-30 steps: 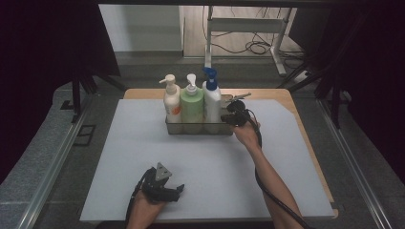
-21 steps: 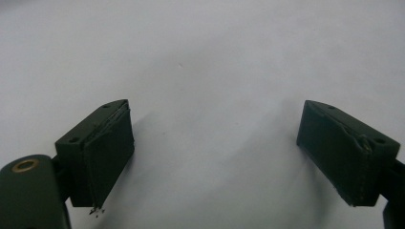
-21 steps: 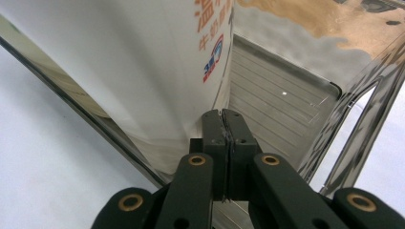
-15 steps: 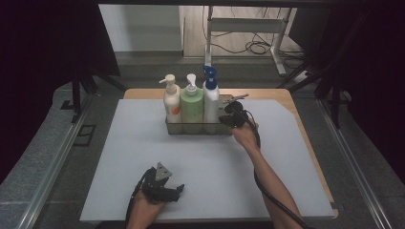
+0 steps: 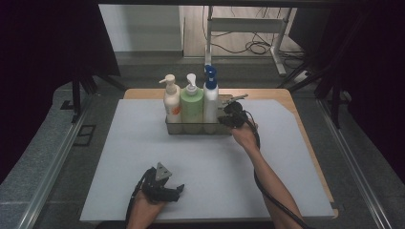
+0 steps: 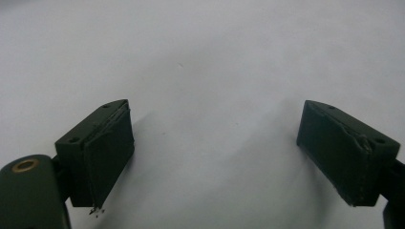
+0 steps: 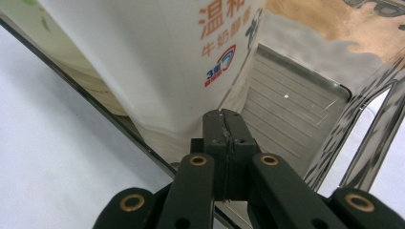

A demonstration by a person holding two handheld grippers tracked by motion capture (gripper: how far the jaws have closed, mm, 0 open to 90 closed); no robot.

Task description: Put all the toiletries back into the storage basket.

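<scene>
Three pump bottles stand in a row in a clear rack (image 5: pixel 191 128) at the far middle of the worktop (image 5: pixel 286 157): a cream one with an orange label (image 5: pixel 172 101) at the left end, a green one (image 5: pixel 192 101) in the middle, and a white one with a blue pump (image 5: pixel 210 98) at the right end; the right tongs (image 5: pixel 228 114) are at the rack's right end, just beside the white bottle. In the right gripper view those tongs (image 7: pixel 224 125) are clenched, jaws pressed together with no gap, their tip at the rack's shiny rim (image 7: pixel 143 143) and right below the white bottle's printed side (image 7: pixel 157 62); whether a thin edge of the rack is pinched between them cannot be told. The left tongs (image 5: pixel 168 190) rest low at the near edge of the worktop, well apart from the rack; in the left gripper view (image 6: pixel 215 157) they are released, jaws wide apart over bare white surface, grasping nothing.

Several risks seem likely from here; if the right tongs pull or push on the rack's end alone, the rack could pivot or skid rather than travel straight, since the other hand steadies nothing; a tilt of the rack might topple the tall, narrow bottles against one another, the blue-pump one first; a clenched tip on a slick rim looks apt to slip off; and if the aim is the white bottle itself, the shut jaws would only nudge it and must open before any grip is possible.
</scene>
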